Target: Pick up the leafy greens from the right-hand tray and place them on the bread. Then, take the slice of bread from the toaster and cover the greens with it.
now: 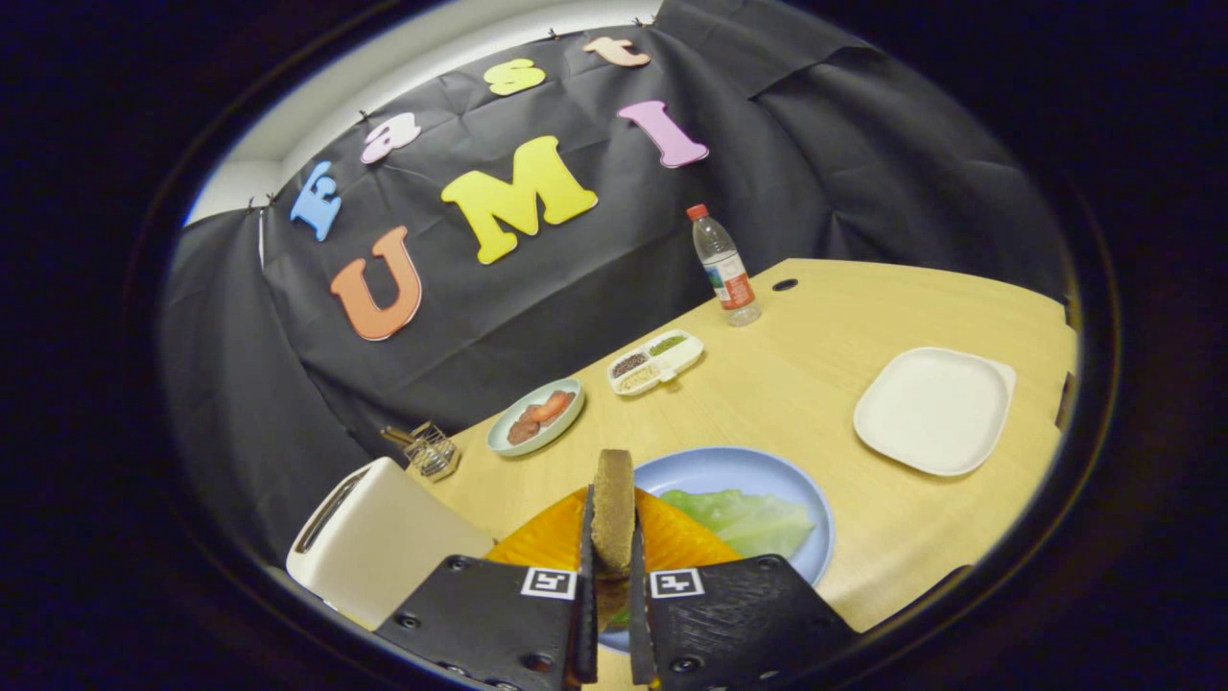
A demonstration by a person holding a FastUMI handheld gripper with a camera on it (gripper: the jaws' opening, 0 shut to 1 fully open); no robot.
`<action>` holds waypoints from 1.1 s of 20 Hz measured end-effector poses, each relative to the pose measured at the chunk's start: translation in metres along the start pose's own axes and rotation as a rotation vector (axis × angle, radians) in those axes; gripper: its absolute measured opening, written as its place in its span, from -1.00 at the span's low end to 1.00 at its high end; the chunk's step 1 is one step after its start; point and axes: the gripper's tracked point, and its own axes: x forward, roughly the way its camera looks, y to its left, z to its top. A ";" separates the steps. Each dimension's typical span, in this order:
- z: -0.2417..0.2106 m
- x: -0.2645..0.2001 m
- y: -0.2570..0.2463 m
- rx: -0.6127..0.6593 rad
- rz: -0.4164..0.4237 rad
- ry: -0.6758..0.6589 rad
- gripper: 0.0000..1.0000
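Observation:
My gripper [611,552] is shut on a brown slice of bread [613,494], which stands on edge between the two fingers and sticks out past their tips. Below and just ahead of the fingers lies a blue plate [767,475]. On it rests an orange-yellow slice [672,537], partly hidden by the fingers and the held bread. Pale leafy greens [748,518] lie on the plate to the right of the held slice, against the orange one. A white toaster [379,542] stands to the left of the fingers, its slot facing up.
A white square tray [935,411] sits bare on the wooden table [815,365] at the right. Beyond the blue plate are a small plate of reddish slices [537,417], a divided dish of seeds [655,362], a water bottle [724,267] and a small wire rack [429,449].

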 end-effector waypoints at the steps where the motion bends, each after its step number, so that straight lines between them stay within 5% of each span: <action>1: 0.000 -0.001 -0.002 -0.007 -0.003 -0.001 -0.73; 15: 0.038 -0.019 -0.057 -0.003 -0.088 -0.053 0.22; 22: 0.106 -0.083 -0.016 -0.293 -0.055 -0.257 0.83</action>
